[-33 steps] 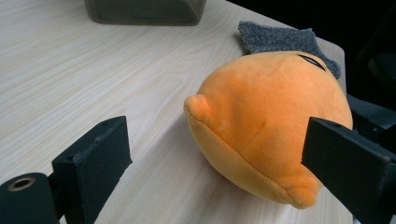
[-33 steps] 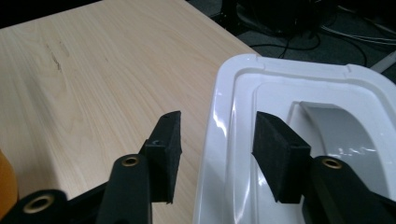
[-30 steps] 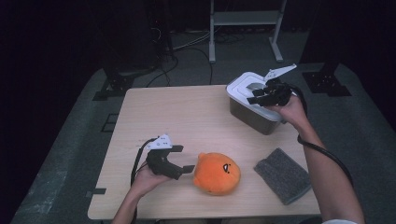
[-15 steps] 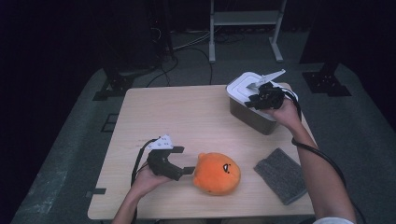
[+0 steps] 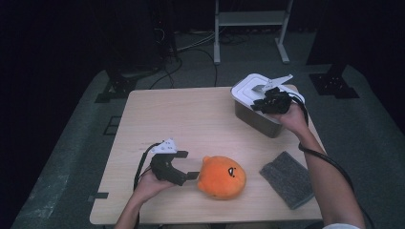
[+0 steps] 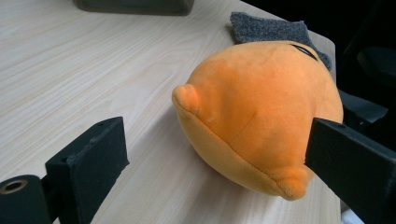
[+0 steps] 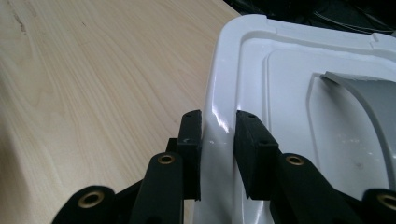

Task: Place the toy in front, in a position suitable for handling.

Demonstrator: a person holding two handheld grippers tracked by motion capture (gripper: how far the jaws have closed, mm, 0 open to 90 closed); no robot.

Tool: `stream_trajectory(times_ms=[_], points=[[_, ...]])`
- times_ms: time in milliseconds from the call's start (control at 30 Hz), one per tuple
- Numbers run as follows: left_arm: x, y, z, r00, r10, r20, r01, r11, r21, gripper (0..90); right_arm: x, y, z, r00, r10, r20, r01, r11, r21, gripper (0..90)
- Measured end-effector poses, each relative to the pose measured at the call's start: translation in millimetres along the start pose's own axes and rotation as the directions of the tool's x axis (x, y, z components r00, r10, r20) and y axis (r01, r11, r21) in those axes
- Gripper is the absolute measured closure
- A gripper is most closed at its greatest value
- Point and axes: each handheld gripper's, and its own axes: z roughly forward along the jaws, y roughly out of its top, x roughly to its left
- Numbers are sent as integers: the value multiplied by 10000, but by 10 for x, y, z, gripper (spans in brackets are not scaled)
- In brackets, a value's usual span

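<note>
An orange plush toy (image 5: 222,176) lies near the table's front edge. My left gripper (image 5: 190,165) rests just to its left, open, and its jaws flank the plush (image 6: 261,107) without pressing it. At the back right stands a grey box (image 5: 258,121) with a white lid (image 5: 253,86). My right gripper (image 5: 260,105) is at the lid's near rim. Its jaws have just been closing with the rim between them. In the right gripper view both pads (image 7: 191,140) lie against the white lid (image 7: 280,93), so the right gripper (image 7: 218,126) is shut on it.
A grey cloth (image 5: 286,179) lies flat at the front right, beside the plush, and its far end (image 6: 266,28) lies beyond the toy. The wooden table (image 5: 191,114) has bare room across its left and middle. Dark floor, cables and a white stand surround it.
The right gripper has sunk slightly onto the lid's rim and its jaws have narrowed around it. The left gripper and the plush have stayed put.
</note>
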Motion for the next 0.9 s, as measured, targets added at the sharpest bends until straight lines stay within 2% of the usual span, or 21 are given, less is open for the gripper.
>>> stream_trajectory(times_ms=[200, 400, 567, 667, 800, 900], points=[[-1, 2, 10, 10000, -7, 25, 7, 10000, 21, 44, 33, -3, -6, 9998, -167, -148, 168, 9998, 52, 713], [4, -4, 13, 10000, -39, 61, 39, 10000, 44, 42, 18, -10, -24, 9997, -96, -209, 97, 9999, 40, 705], [6, -1, 8, 10000, -47, 87, 47, 10000, 11, 41, 3, -17, -27, 9999, -138, -25, 138, 9998, 114, 593], [3, -3, 14, 10000, -21, 90, 21, 10000, 59, 41, -5, -33, -27, 9998, -162, 113, 161, 9998, 121, 574], [0, -2, 22, 9999, -12, 115, 11, 10000, 82, 41, 2, -46, -20, 9995, -240, 209, 240, 9997, 1, 579], [-1, 0, 23, 9999, 13, 135, -14, 10000, 90, 41, 42, -43, -16, 9988, -369, 332, 372, 9993, -105, 658]])
